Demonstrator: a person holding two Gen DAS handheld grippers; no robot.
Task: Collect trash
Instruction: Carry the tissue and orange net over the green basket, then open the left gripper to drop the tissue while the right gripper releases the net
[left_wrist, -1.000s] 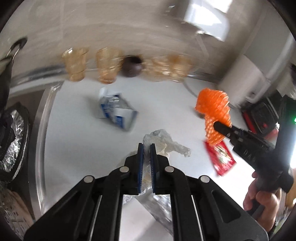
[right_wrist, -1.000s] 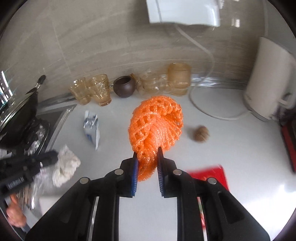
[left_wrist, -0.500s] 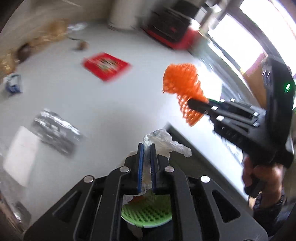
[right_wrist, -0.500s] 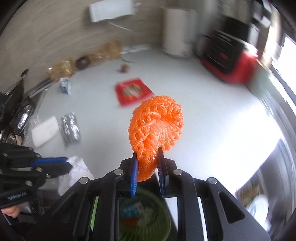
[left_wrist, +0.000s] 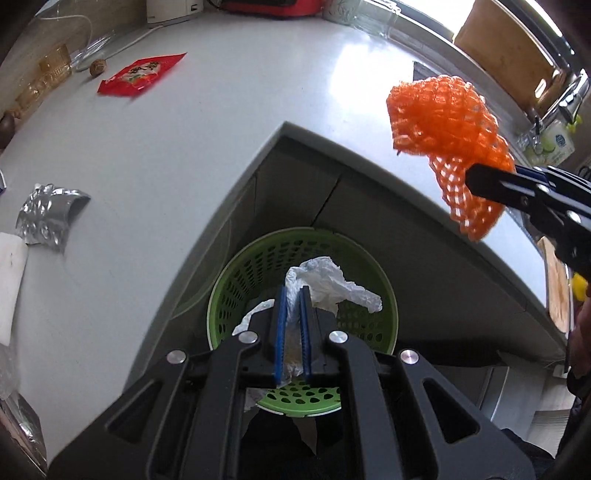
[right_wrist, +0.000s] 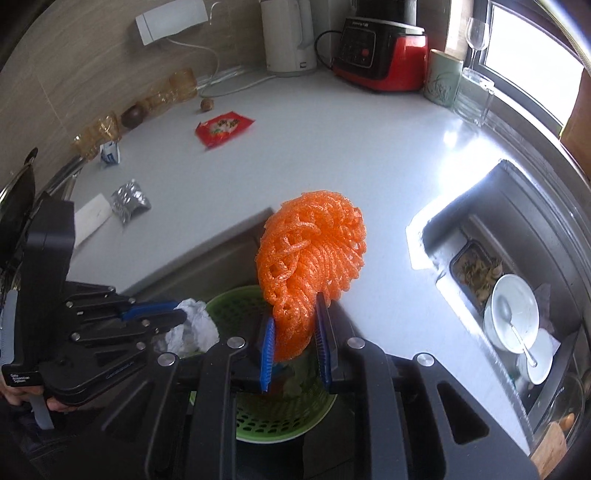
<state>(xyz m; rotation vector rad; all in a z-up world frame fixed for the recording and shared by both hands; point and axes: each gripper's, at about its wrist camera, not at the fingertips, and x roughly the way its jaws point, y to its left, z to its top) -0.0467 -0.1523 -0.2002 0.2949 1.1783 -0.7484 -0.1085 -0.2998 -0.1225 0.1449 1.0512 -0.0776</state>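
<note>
Left tool (left_wrist: 291, 295) clamped on crumpled white plastic (left_wrist: 325, 286) directly over green bin (left_wrist: 236, 280). Right tool (right_wrist: 295, 332) pinches orange foam net (right_wrist: 310, 266) above bin's right rim, near bench (left_wrist: 147, 155) edge.

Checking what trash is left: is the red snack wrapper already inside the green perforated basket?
No, the flat red snack wrapper lies on the white countertop, far from the green perforated basket.

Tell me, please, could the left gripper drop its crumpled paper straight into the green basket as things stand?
Probably yes: the left gripper, jaws shut on the paper, hangs right over the open basket, with nothing between. The right gripper and its orange net sit off to the side.
</note>
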